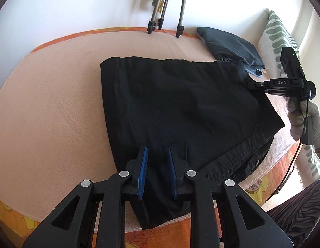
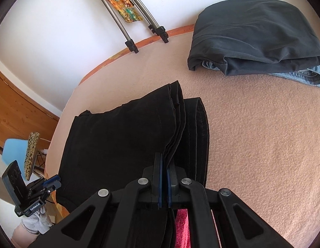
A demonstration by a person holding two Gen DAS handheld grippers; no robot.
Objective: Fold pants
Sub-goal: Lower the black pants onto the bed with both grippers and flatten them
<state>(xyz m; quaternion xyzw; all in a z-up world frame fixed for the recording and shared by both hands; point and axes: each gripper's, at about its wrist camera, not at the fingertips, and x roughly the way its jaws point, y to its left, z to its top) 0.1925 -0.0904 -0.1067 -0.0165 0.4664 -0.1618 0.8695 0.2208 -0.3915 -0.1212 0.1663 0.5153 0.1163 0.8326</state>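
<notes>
My black pants (image 1: 176,107) lie folded on the bed (image 1: 56,103), spread over its peach blanket, waistband toward the near right edge and hems at the far right corner. My left tool (image 1: 157,165) hangs just above the near edge of the fabric, its blue-padded fingers (image 1: 143,165) parted and holding nothing. My right tool (image 2: 164,177) is clamped on the stacked layers of the pants' hem edges, its pads pressed close with cloth pinched between them; from the left wrist camera the same tool (image 1: 252,85) shows at the pants' far right corner, held in my gloved right hand (image 1: 302,122). Behind the pants, near the wall, sits a pile of folded dark grey clothing (image 2: 257,35) on top of blue denim (image 2: 304,76). Tripod legs (image 1: 178,10) stand at the far edge of the bed against the white wall.
</notes>
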